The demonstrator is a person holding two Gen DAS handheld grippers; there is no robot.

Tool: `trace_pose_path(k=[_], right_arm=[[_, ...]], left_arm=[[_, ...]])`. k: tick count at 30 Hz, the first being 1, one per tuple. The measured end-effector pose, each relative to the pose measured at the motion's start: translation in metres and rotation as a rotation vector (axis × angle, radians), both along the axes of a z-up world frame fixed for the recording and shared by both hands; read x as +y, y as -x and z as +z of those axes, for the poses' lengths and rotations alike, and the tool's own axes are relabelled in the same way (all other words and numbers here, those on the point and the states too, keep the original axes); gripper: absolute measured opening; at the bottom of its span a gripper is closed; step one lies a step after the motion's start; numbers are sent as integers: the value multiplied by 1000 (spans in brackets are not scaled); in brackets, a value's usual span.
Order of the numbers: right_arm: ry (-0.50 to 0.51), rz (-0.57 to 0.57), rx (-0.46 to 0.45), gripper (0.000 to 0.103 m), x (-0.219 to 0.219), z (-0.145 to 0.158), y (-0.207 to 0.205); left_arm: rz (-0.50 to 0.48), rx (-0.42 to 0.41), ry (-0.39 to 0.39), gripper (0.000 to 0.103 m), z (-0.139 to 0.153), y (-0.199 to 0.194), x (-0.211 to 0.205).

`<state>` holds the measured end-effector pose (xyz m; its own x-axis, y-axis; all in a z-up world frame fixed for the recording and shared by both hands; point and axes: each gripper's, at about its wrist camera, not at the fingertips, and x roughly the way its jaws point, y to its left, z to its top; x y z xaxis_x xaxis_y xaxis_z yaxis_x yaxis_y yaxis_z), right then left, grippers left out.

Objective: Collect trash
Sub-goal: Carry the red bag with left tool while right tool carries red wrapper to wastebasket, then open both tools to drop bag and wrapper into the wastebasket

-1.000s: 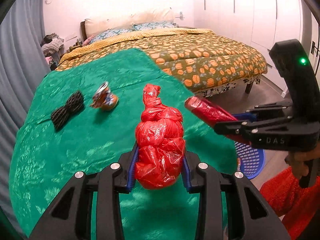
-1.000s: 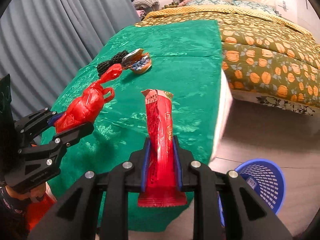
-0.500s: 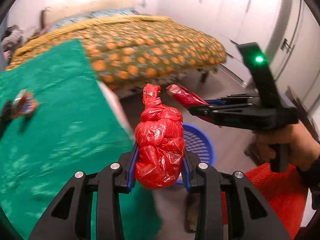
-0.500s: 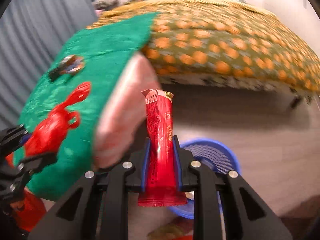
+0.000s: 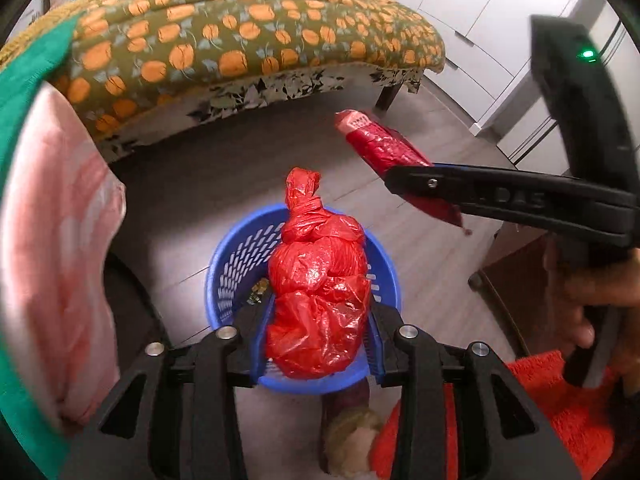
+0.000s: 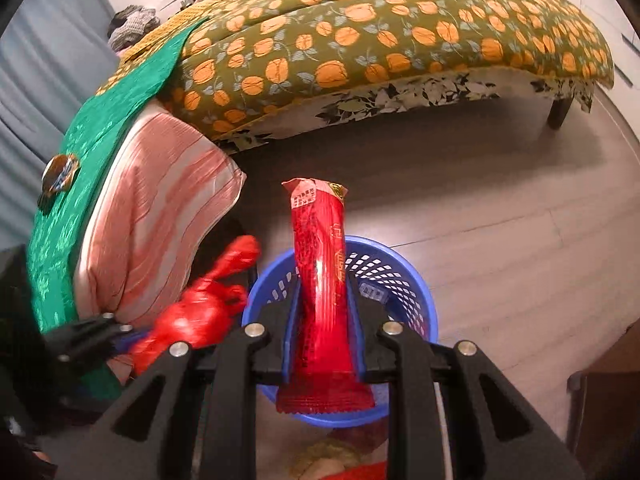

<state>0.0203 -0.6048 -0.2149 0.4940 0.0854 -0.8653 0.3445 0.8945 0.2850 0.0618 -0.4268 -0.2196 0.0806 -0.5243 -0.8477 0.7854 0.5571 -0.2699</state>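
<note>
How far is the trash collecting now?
Done: the blue basket already holds some scraps. In hand: the left gripper has the red bag and the right gripper the red wrapper, both over the basket, jaws just opening. Left: a crumpled wrapper lies on the green cloth.

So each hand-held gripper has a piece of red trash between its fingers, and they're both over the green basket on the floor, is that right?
Not quite: the basket on the floor is blue, not green, as the right wrist view shows. The rest holds: the left hand-held gripper has the knotted red plastic bag between its fingers, the right hand-held gripper has the red snack wrapper, and both are over that basket.
</note>
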Motion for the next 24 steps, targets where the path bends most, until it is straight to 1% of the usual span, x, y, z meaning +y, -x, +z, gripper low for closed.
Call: trace_pose_path(k=[1,2,3,4,6,9,11,13,15,18,20,22,24], right_arm=[[1,-3,4,35,-1,-2,-1],[-1,-9,6,58,-3,-3,-1],[-6,-18,3,71,-5,-4,0],[-4,-24,4,71,-7,-4,1],[5,-32,-5,71,-10,-1,4],[8,-48,-25,71,-12,5,7],[15,-56,-34,72,-12,9,8],[42,-64,-38,79,-8,14,7],[76,-67,-48,81,-2,20,5],[139,-65,-99,82,13,34,3],[197,-46,-154,83,29,49,0],[245,-23,-200,84,46,60,-2],[286,11,-240,84,66,69,-7]], left_arm=[[1,4,2,47,-6,-2,-4],[-1,14,5,59,-12,-5,-10],[3,15,3,64,-16,-6,-14],[15,9,-5,67,-18,-8,-16],[29,8,-10,68,-20,-12,-16],[43,-1,9,73,-11,-11,-5],[47,-23,28,77,3,-6,5],[46,-40,64,79,22,-1,19],[46,-55,97,84,40,5,32],[51,-89,154,89,73,13,63],[55,-123,180,91,93,14,88],[76,-164,185,93,106,13,119],[100,-188,178,94,111,7,145]])
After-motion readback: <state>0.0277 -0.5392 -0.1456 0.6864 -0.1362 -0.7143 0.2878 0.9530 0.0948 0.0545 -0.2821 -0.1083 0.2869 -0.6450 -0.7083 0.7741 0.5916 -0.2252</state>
